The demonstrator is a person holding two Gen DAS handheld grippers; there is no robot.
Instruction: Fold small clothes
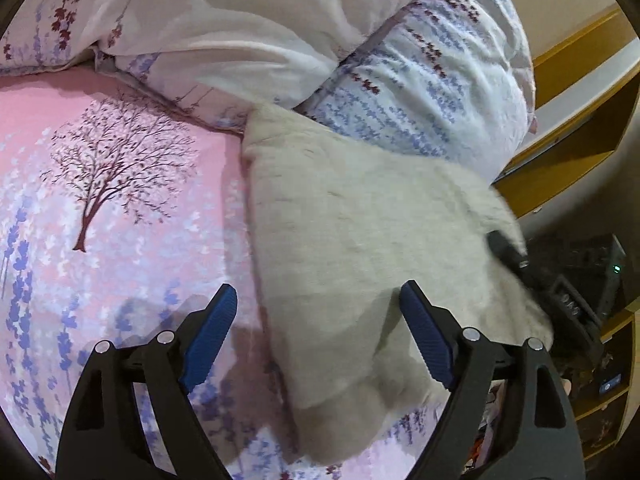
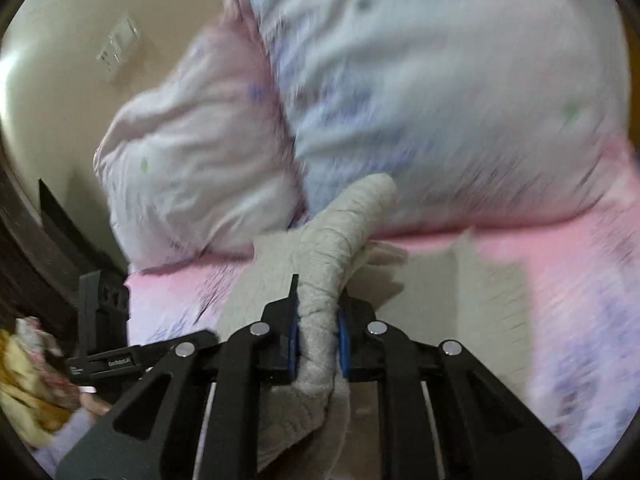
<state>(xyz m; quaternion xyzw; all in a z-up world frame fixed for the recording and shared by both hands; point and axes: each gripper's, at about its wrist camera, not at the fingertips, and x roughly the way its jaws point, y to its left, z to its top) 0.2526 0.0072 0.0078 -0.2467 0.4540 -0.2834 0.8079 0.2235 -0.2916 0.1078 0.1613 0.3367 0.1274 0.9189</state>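
A cream-grey fleecy garment (image 1: 360, 216) lies spread on the pink floral bedsheet (image 1: 100, 184). My left gripper (image 1: 318, 308) is open and empty, hovering just above the garment's near left edge. My right gripper (image 2: 318, 332) is shut on a bunched fold of the same garment (image 2: 340, 232), lifting it off the bed; the rest of the garment lies flat beneath. In the left wrist view the right gripper (image 1: 516, 256) shows at the garment's right edge, blurred.
A bulky floral duvet and pillows (image 1: 248, 32) are piled at the back of the bed, touching the garment's far edge. A wooden shelf (image 1: 568, 136) and dark equipment (image 1: 592, 276) stand to the right. Yellow clothing (image 2: 24, 380) lies at the left in the right wrist view.
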